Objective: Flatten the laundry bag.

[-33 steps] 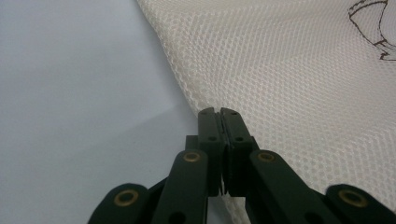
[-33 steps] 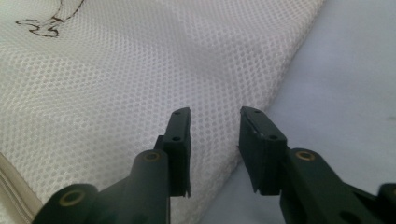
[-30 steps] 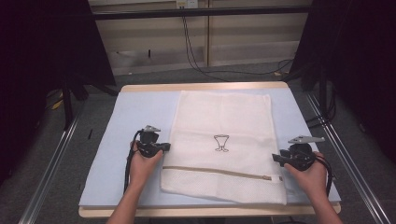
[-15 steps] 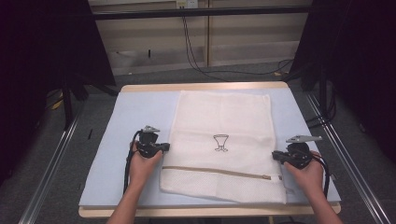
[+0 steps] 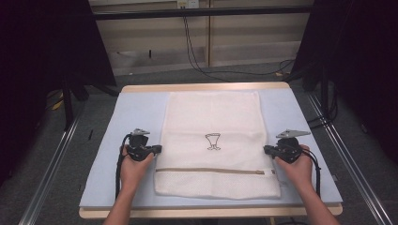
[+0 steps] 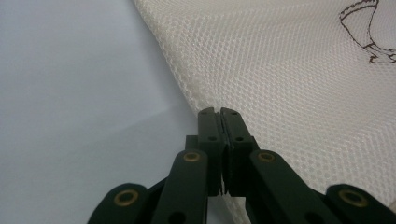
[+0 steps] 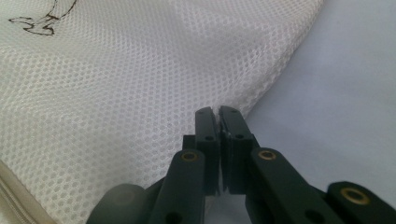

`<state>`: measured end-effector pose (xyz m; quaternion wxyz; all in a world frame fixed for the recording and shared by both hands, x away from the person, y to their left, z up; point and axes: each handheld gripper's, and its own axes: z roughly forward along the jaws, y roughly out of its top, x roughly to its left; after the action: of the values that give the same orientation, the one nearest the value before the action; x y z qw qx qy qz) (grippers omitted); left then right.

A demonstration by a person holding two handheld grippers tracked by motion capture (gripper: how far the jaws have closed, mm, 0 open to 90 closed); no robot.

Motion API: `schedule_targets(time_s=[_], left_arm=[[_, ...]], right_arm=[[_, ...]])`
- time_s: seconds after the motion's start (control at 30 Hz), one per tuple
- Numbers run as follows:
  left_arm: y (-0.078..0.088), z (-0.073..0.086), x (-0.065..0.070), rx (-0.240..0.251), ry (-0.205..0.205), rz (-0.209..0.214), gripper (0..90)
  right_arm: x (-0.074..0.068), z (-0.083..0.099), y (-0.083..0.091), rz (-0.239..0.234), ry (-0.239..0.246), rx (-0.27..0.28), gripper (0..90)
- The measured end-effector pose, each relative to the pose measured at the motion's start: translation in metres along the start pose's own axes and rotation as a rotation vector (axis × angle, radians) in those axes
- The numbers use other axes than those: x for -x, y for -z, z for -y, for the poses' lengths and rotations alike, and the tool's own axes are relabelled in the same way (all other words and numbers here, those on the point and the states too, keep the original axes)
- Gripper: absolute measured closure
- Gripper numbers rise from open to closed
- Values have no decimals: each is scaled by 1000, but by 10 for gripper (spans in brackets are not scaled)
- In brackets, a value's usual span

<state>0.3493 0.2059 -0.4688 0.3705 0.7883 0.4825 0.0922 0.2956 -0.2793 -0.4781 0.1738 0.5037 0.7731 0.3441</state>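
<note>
Mesh bag (image 5: 213, 140) flat mid-table. Left gripper (image 5: 158, 149) jaws pinching bag's left edge; right gripper (image 5: 266, 149) jaws just closed, pinching right edge.

Blue mat (image 5: 136, 110) on wooden table (image 5: 202, 87)

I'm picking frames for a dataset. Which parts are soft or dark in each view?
High view: the room around the table is dark and the mesh bag evenly lit. Left gripper view: the weave is crisp, the near linkage soft. Right gripper view: the lower-left corner blurs.
</note>
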Motion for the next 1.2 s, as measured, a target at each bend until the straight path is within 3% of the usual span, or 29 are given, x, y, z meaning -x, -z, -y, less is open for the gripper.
schedule_targets(time_s=[0.1, 0.27, 0.83, 1.2], left_arm=[[6, 3, -6, -7, 2, -6, 881], [12, 7, -12, 4, 41, -5, 880], [24, 18, -26, 11, 66, -47, 877], [29, 20, -30, 24, 91, -61, 877]], right_arm=[[-4, -4, -4, -17, 4, -3, 871], [-9, -8, -7, -40, 9, -13, 868], [-21, -16, -16, -104, 33, -15, 859], [-26, -18, -21, -116, 39, -14, 856]])
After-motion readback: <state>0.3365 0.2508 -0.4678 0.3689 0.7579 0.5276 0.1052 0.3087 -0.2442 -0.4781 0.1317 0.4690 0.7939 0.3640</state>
